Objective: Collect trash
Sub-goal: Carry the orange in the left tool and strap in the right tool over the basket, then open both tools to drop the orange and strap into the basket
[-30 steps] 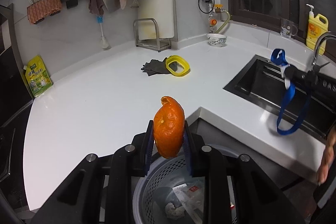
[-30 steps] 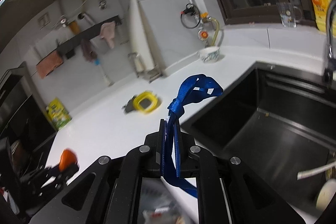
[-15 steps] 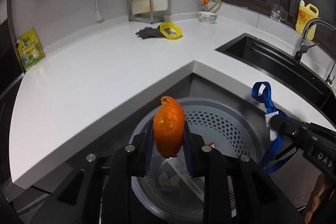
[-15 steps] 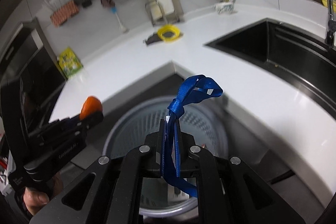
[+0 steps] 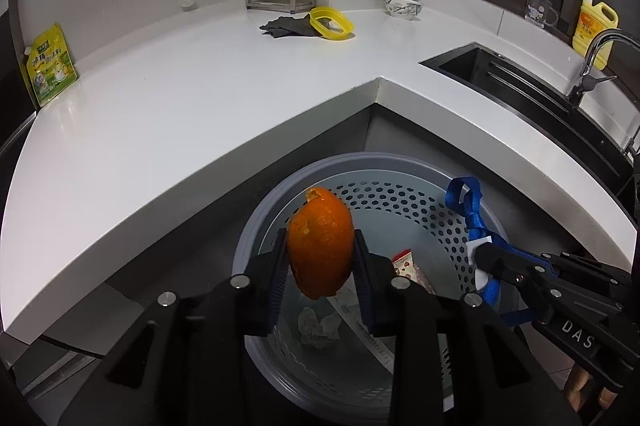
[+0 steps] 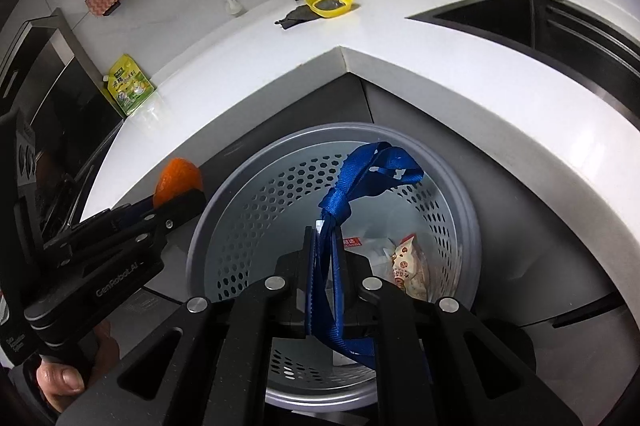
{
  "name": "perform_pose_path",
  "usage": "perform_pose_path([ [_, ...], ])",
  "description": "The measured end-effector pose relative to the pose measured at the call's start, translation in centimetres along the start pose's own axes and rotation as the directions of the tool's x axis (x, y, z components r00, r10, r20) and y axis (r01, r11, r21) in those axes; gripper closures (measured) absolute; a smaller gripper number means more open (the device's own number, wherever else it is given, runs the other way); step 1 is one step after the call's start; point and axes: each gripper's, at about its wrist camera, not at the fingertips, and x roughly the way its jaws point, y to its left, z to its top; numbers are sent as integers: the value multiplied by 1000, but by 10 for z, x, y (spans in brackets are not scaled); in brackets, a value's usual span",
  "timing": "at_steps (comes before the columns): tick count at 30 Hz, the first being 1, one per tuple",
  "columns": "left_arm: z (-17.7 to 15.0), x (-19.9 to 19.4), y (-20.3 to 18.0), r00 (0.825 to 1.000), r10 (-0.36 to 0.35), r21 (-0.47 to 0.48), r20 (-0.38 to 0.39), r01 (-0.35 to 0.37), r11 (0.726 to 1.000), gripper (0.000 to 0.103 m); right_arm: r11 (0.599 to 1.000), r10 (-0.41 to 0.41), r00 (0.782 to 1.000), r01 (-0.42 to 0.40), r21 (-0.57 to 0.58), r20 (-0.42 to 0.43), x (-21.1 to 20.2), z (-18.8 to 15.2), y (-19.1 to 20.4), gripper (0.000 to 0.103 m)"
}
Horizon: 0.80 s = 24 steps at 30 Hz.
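Note:
My left gripper (image 5: 320, 258) is shut on an orange peel (image 5: 320, 250) and holds it over the grey perforated trash bin (image 5: 400, 194). The peel also shows in the right wrist view (image 6: 178, 176), at the bin's left rim. My right gripper (image 6: 326, 246) is shut on a knotted blue strap (image 6: 360, 170) and holds it over the bin (image 6: 256, 202). The strap also shows in the left wrist view (image 5: 468, 210), at the bin's right side. The bin holds wrappers (image 6: 404, 260) and crumpled paper (image 5: 318, 324).
The white L-shaped counter (image 5: 180, 98) wraps around the bin. On it lie a yellow lid (image 5: 330, 22) on a dark cloth (image 5: 282, 26), a green pouch (image 5: 50, 64) and a bowl (image 5: 402, 6). A black sink (image 5: 520, 94) is at the right.
Both grippers came down and back from counter height to above the bin. The peel and the strap now hang over its opening, and the bin fills more of both views.

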Motion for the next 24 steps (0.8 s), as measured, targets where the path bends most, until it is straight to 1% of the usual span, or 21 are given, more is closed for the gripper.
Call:
perform_pose_path([
  [1, 0, 0, 0, 1000, -3, -3, 2, 3, 1000, 64, 1000, -3, 1000, 3, -3, 4, -1, 1, 0, 84],
  [2, 1, -1, 1, 1000, -5, -5, 5, 5, 1000, 60, 1000, -10, 1000, 10, -7, 12, -2, 1, 0, 80],
  [3, 1, -1, 2, 1000, -5, -9, 9, 5, 1000, 50, 1000, -13, 1000, 13, -8, 17, -3, 1, 0, 73],
  [4, 2, -2, 2, 1000, -4, -11, 16, 4, 1000, 44, 1000, -13, 1000, 13, -7, 24, -5, 2, -1, 68],
  [8, 3, -2, 1, 1000, 2, -7, 15, -2, 1000, 42, 1000, -19, 999, 19, -1, 30, -7, 2, -5, 67],
  [10, 2, -1, 1, 1000, 3, -10, 12, -3, 1000, 39, 1000, -17, 999, 17, 4, 30, -8, 1, -7, 67],
  [17, 3, -3, 1, 1000, 6, -14, 18, -6, 1000, 35, 1000, -18, 999, 18, 7, 29, -7, -2, -9, 65],
  [21, 5, -3, 3, 1000, 9, -21, 22, -9, 1000, 31, 1000, -17, 999, 17, 12, 30, -7, -1, -13, 62],
  [24, 8, -4, 3, 999, 13, -25, 31, -13, 1000, 25, 1000, -16, 999, 16, 13, 35, -7, 1, -16, 61],
])
